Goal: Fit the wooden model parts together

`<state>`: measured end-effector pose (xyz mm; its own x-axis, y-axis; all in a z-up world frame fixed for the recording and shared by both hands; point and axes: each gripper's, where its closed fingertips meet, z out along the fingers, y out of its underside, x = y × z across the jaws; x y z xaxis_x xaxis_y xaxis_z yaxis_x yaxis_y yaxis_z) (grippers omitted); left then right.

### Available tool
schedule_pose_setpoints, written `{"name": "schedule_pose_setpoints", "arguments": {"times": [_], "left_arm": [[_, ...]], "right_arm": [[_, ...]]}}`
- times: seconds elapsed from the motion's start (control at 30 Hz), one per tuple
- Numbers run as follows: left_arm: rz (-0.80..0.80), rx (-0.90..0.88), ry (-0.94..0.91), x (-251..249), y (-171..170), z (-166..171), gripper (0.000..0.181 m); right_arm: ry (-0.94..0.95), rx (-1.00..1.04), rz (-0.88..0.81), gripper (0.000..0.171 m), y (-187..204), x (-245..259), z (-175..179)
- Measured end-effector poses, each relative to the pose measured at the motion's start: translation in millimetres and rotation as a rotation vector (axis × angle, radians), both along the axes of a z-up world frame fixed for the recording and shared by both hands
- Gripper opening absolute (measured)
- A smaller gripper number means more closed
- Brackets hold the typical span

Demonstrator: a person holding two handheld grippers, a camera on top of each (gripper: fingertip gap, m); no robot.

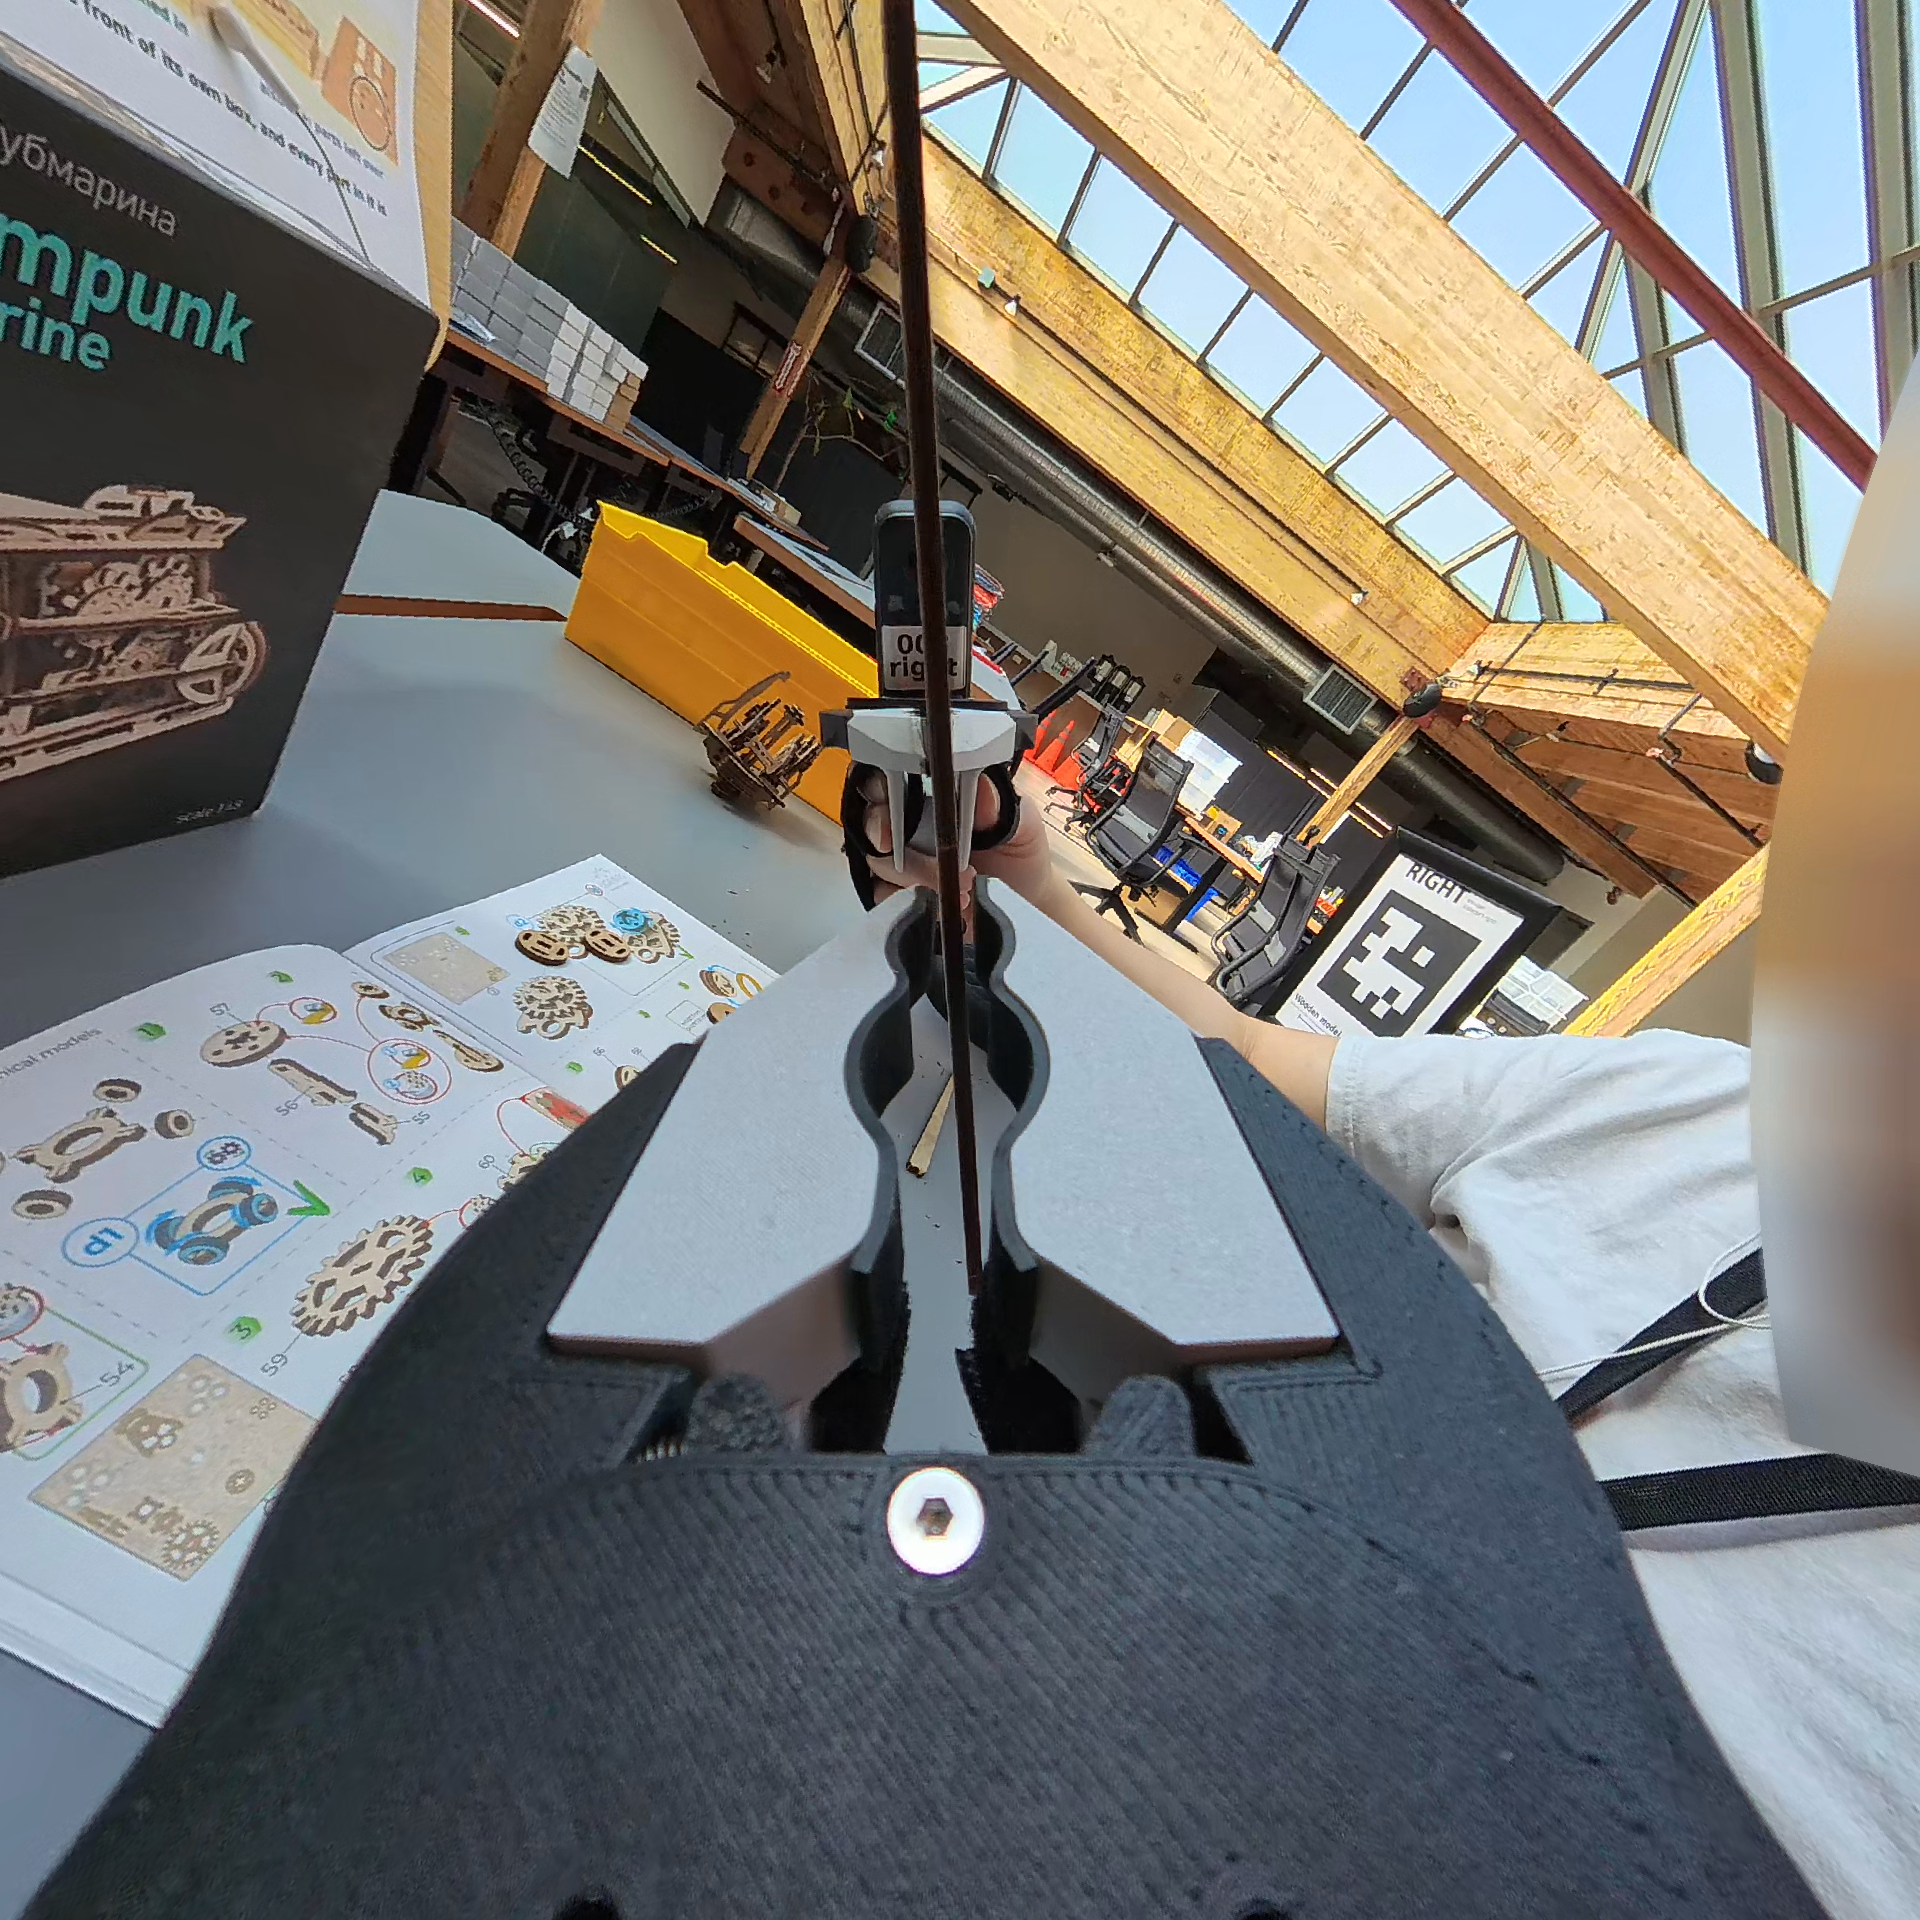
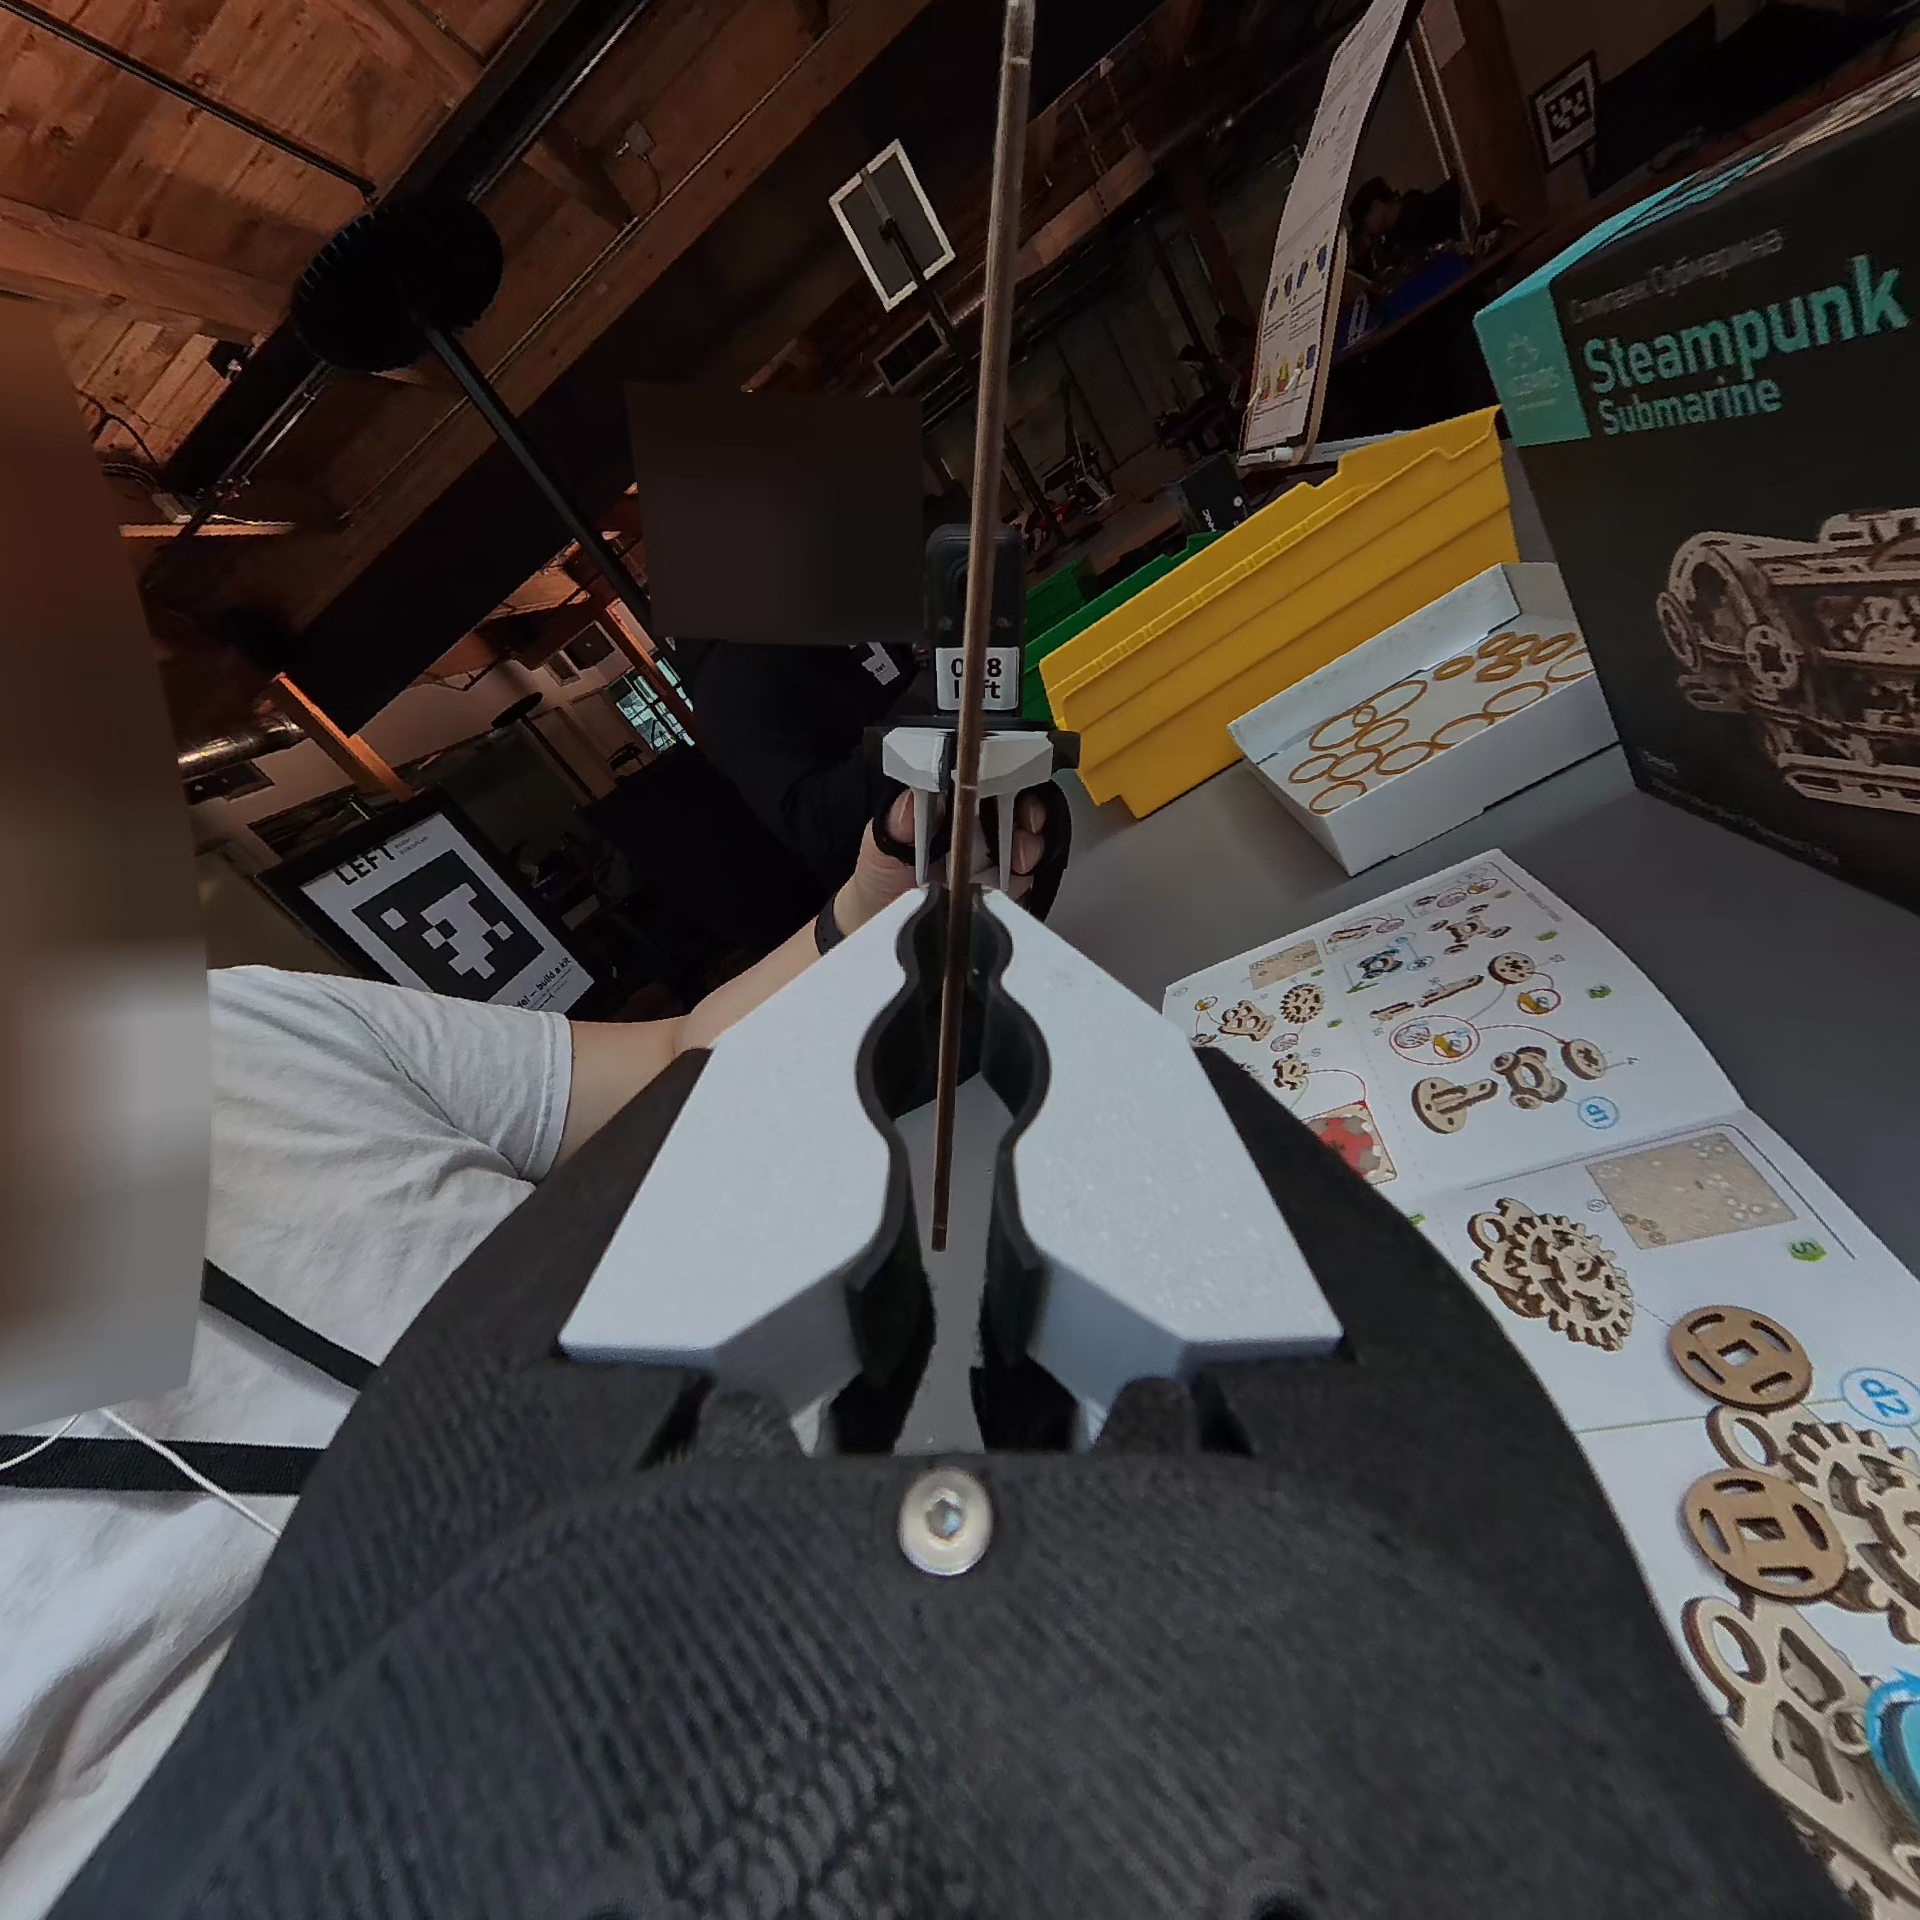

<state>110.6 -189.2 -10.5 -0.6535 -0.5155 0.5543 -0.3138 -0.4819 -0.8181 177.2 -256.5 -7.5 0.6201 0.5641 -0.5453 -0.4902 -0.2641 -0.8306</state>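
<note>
My left gripper point(image 1: 940, 935) clasps the thin wooden rod point(image 1: 940, 727) near one end, its long axis running toward twelve o'clock; my right gripper point(image 2: 951, 914), facing it, clasps the same rod's opposite end.

We take this for a large open workshop or maker space. Overhead we see heavy timber beams point(image 1: 1382, 312) under a slanted glass skylight point(image 1: 1226, 312) and a round grey metal air duct point(image 1: 1091, 488). Behind the grey worktable point(image 1: 436, 769) stand long workbenches stacked with small white and grey boxes point(image 1: 540, 322), black office chairs point(image 1: 1143, 821), an orange traffic cone point(image 1: 1055, 743), yellow plastic parts bins point(image 2: 1288, 613) and framed boards with black-and-white square markers point(image 1: 1403, 961).
</note>
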Motion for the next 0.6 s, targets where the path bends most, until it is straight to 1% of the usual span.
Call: {"name": "schedule_pose_setpoints", "arguments": {"times": [0.6], "left_arm": [[-0.009, 0.01, 0.005, 0.1, -3.1, -2.0, 0.004]], "right_arm": [[-0.01, -0.016, 0.022, 0.001, 3.1, -8.7, -4.8]]}}
